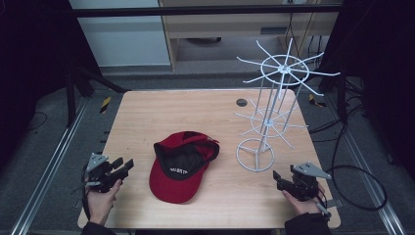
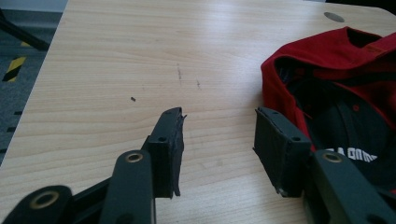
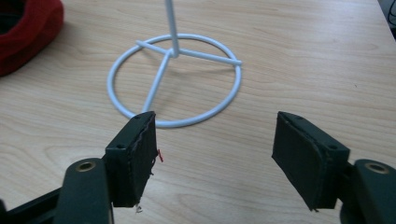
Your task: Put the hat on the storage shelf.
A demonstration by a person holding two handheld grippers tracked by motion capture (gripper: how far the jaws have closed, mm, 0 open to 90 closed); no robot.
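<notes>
Left hand-held gripper [image 2: 217, 135] wide open, empty, beside red cap [image 2: 345, 88]; right hand-held gripper [image 3: 215, 154] wide open, empty, near white rack base [image 3: 175, 79].

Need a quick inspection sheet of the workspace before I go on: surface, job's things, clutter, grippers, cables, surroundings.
Surface: wooden table, bare apart from the items below; a small round grey disc near the far edge.
Job's things: red cap lying upside down at centre; white wire rack upright to its right, ring base flat on the table.
Clutter: nothing seen.
Grippers: left gripper open, at the near left corner, jaws beside the cap, not touching; right gripper open, near right, jaws pointing at the rack base, apart from it.
Cables: black cables on the floor right of the table.
Surroundings: dark floor, metal rails either side, cabinet beyond.
</notes>
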